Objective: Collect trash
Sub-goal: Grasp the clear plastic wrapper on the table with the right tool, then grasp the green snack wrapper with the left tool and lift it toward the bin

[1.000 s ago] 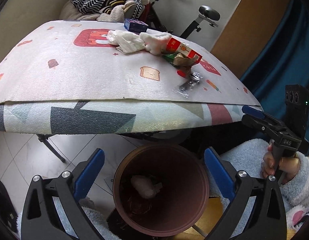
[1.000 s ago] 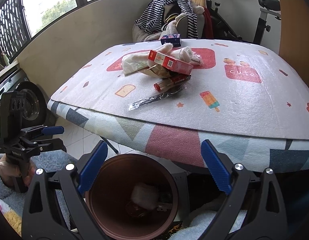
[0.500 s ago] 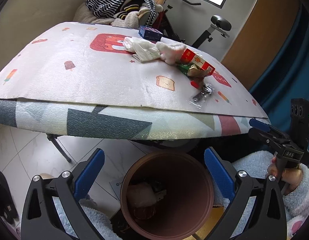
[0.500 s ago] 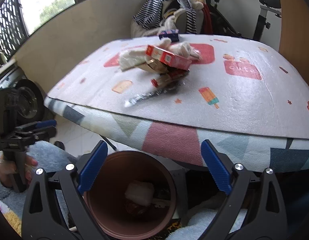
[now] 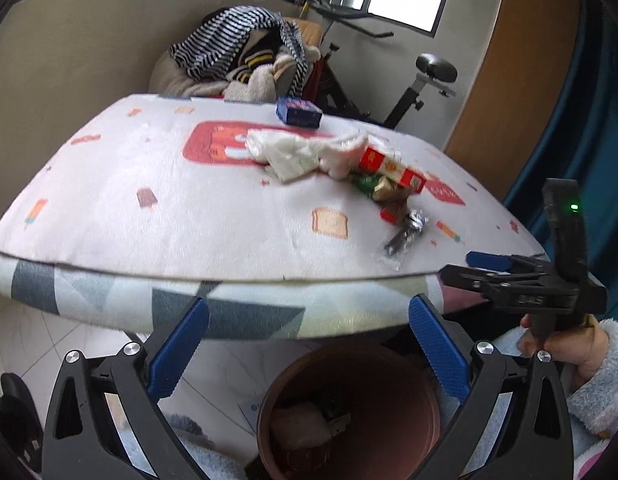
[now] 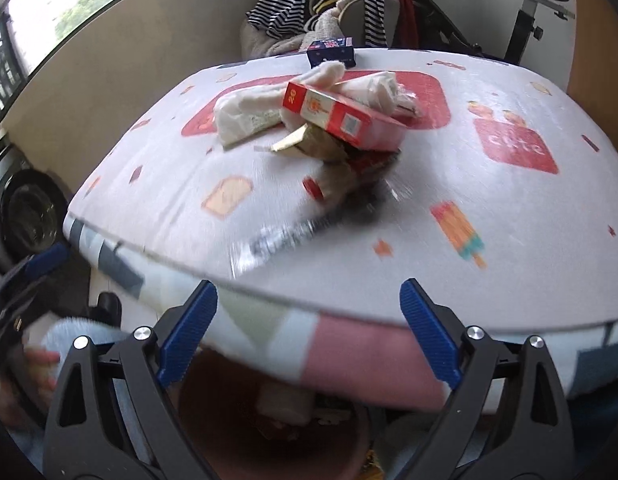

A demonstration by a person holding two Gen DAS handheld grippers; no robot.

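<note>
You've got both tools low at the table's (image 5: 109,208) near edge, w/ the brown bin (image 5: 393,376) on the floor just under that edge, so a grabbed item only needs a short drop.

Left gripper (image 5: 309,344) has its fingers spread wide apart, nothing between them. It sits right over the bin, aimed at the edge. Right gripper (image 6: 309,332) is the same: fingers wide apart, empty, pointing over the edge at the pile. That view is motion-blurred, so fine detail near the front is shaky.

Trash is clustered past the table's middle, well back from the near edge:
- silver wrapper (image 6: 293,232), nearest the edge, lying flat (likely the easiest first grab, my guess)
- red box (image 6: 341,118), propped on top of the heap, tilted
- gold wrapper (image 6: 309,142), tucked under the box
- small red tube (image 6: 313,188), btwn box and silver wrapper
- white tissue wad (image 5: 293,152), on the far side of the box

Blue box (image 5: 299,114) sits alone near the table's far edge; can't tell if it counts as trash.

Bin already holds a pale crumpled lump (image 5: 299,426) and some dark bits, so I judge the job partly done, w/ most of the pile left.

Wide-apart fingers suit an approach. The flat wrapper may slide, so come in low.
</note>
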